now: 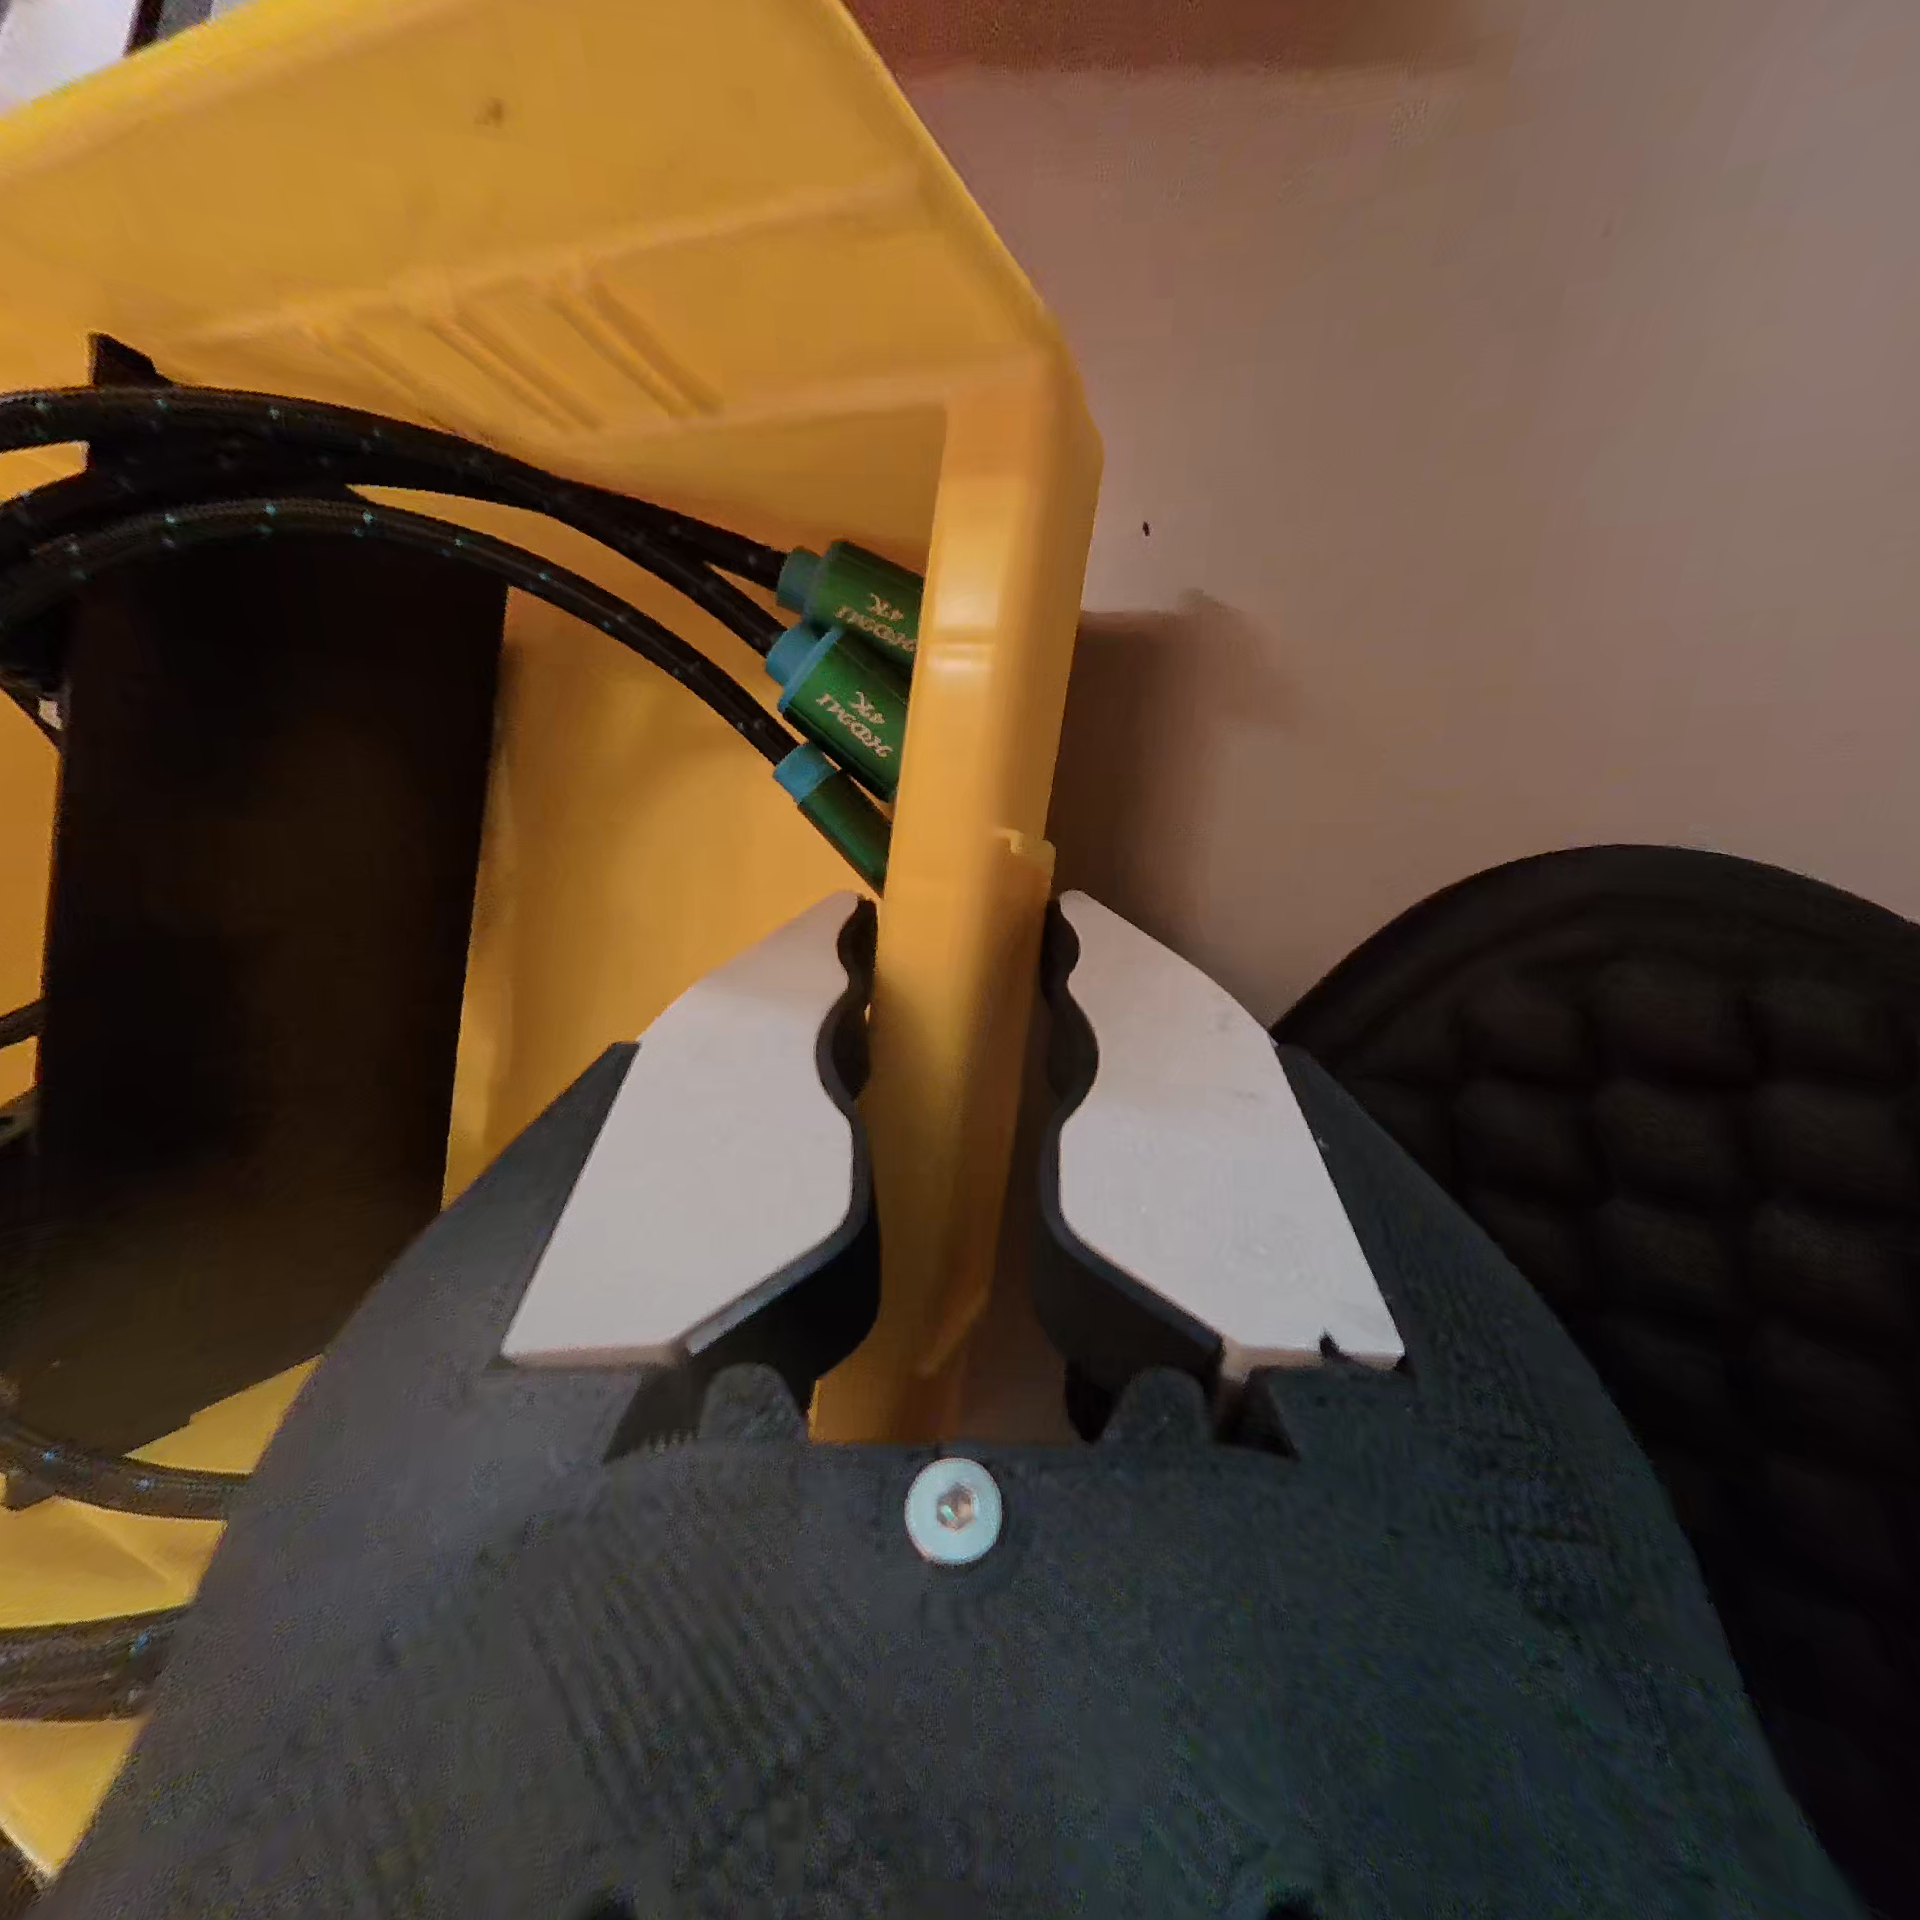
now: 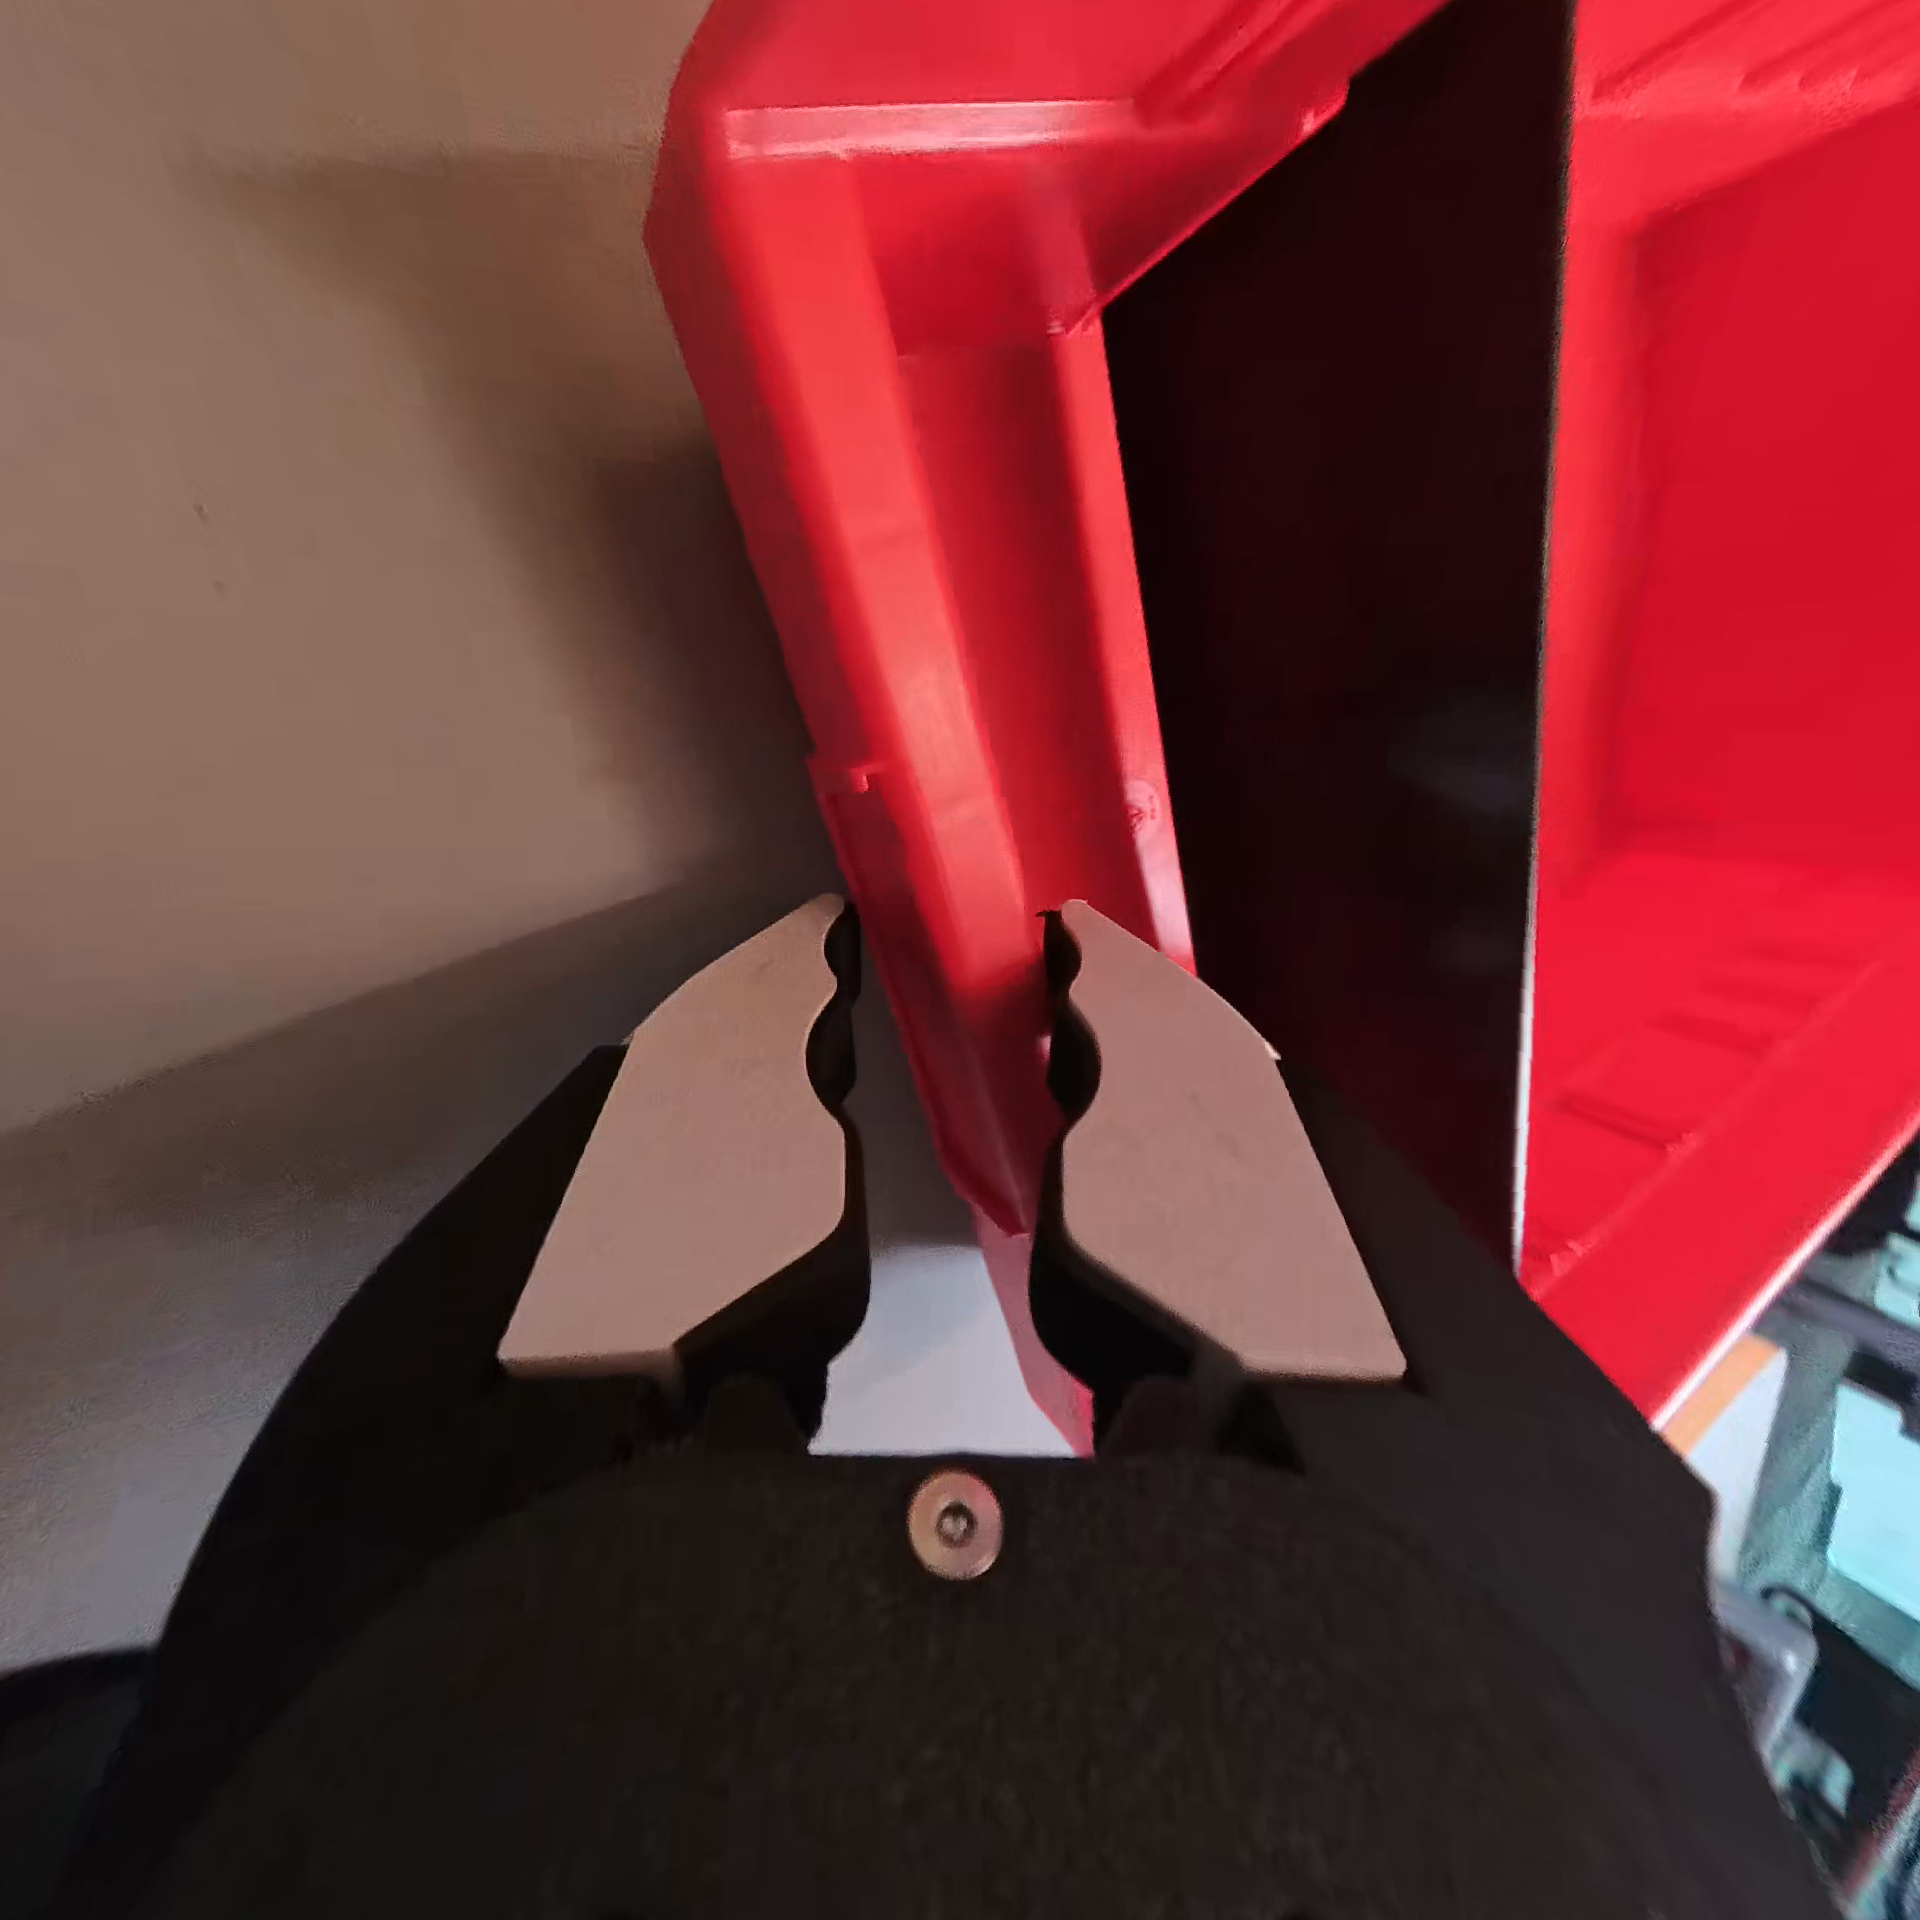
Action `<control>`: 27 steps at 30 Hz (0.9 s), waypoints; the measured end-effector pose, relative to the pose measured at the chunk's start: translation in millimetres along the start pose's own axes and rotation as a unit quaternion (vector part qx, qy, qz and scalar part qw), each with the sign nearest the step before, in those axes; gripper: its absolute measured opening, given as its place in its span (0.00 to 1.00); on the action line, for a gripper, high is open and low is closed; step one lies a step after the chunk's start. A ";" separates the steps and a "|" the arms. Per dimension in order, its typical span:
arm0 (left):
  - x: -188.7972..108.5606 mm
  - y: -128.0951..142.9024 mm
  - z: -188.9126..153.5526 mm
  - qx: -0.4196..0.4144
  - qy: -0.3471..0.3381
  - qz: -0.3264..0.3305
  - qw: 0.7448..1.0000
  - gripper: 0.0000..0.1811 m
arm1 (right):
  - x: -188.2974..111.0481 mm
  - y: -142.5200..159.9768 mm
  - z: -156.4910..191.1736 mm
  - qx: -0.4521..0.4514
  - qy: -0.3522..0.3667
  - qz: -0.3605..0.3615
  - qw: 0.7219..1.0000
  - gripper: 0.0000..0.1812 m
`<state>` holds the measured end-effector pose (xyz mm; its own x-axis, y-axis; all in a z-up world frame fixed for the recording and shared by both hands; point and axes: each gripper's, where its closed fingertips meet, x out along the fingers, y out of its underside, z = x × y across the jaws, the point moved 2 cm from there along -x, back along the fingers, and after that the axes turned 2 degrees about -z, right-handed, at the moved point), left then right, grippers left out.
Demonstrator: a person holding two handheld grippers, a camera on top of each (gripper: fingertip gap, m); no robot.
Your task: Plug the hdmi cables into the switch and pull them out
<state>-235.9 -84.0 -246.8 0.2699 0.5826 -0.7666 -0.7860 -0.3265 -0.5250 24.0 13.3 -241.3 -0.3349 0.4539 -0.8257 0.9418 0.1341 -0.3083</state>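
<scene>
Both claws clamped on bin walls, cables bunched in the yellow bin, no switch identifiable.

The hdmi cables (image 1: 436, 561) lie inside the yellow bin (image 1: 582, 260), up-left of the left gripper (image 1: 956, 914); three green plugs (image 1: 847, 675) press against the wall just ahead of its left finger. Left gripper is closed on that yellow wall. Right gripper (image 2: 948, 920) pinches the red bin (image 2: 1714, 623) edge, grip looks skewed, wall touching mainly the right finger. A dark flat thing (image 2: 1330, 675) stands inside, right of the claw, could be the switch, can't tell. Risks: red bin twisting out of the shallow grip; tilted yellow bin spilling cables or plugs snagging the rim.
</scene>
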 end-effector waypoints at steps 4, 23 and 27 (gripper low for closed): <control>2.3 -0.7 3.6 -0.004 -0.002 0.001 1.000 0.17 | -4.9 29.0 -9.9 0.034 0.038 0.021 0.998 0.18; 36.9 0.0 102.2 -0.070 -0.102 -0.008 0.992 0.23 | -26.8 0.8 -110.0 0.198 0.136 -0.198 0.950 0.20; 6.3 -16.9 113.6 -0.132 -0.118 -0.104 0.979 0.21 | -37.6 -30.8 -110.6 0.244 0.133 -0.343 0.897 0.19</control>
<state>-284.2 9.8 -200.8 0.2477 0.8026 -0.5427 -0.5481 -0.3458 -0.7616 10.8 89.5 -148.5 -0.7506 0.6152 -0.2409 0.3706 0.0903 -0.9244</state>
